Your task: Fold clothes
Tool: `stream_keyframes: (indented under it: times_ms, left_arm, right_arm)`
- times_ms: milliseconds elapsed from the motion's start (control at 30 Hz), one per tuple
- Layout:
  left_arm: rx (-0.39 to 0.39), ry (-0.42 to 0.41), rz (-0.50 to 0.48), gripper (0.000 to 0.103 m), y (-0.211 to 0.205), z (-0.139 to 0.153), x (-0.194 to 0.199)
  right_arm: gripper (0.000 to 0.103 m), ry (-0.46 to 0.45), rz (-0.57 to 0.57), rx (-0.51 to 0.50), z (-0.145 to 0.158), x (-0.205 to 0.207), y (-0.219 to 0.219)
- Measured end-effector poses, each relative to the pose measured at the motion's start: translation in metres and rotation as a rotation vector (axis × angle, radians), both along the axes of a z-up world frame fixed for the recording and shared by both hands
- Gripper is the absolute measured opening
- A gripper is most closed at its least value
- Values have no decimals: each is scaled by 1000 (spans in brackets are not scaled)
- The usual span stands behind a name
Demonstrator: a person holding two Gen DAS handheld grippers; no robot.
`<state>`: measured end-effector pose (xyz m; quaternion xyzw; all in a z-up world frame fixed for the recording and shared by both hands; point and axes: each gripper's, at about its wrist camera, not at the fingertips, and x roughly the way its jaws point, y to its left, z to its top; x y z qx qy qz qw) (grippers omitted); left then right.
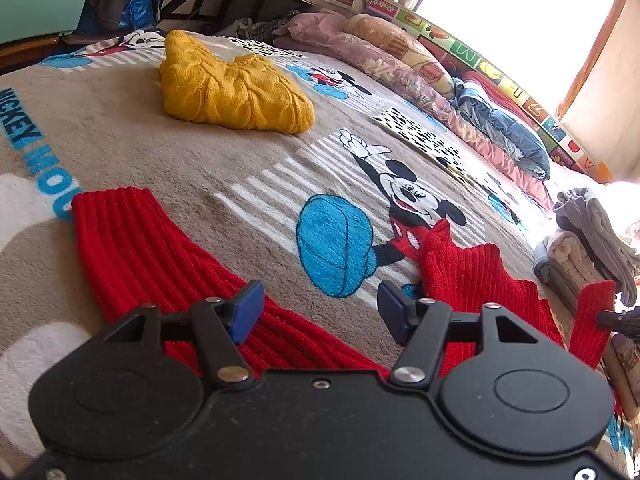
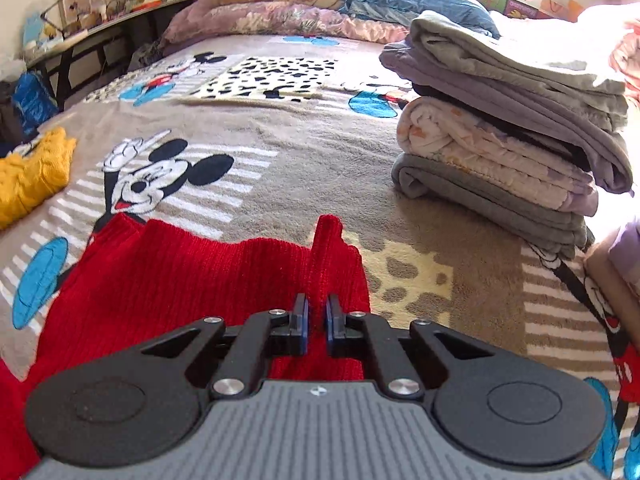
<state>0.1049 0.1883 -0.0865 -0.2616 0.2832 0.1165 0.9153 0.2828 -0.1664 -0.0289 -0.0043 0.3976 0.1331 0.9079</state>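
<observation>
A red ribbed knit sweater (image 1: pixel 132 240) lies spread on the bed, one sleeve reaching up at the left and another part (image 1: pixel 464 276) at the right. My left gripper (image 1: pixel 320 308) hangs just above it, open, with nothing between its blue pads. In the right wrist view, my right gripper (image 2: pixel 317 312) is shut on a raised fold of the same red sweater (image 2: pixel 180 280), and a pinched ridge of fabric stands up past the pads. At the right edge of the left wrist view, a lifted red corner (image 1: pixel 592 312) shows.
A folded yellow knit sweater (image 1: pixel 232 88) lies further up the grey cartoon-print blanket (image 1: pixel 180 168). A stack of folded clothes (image 2: pixel 500 152) sits at the right. Pillows and a blue quilt (image 1: pixel 496 128) line the far side under the window. A cluttered table (image 2: pixel 100 28) stands beyond the bed.
</observation>
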Motion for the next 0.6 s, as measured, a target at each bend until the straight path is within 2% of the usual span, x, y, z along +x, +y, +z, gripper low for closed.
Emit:
stream_keyframes:
  times_ms: [300,600]
  left_arm:
    - [9,-17,0,62,-2,2,-4]
    - [26,-42,-12,62,-9,5,-14]
  right_arm:
    - [10,-153,-188,445,31,-82,-118]
    - [10,-263,-364,700,10,-165,-219]
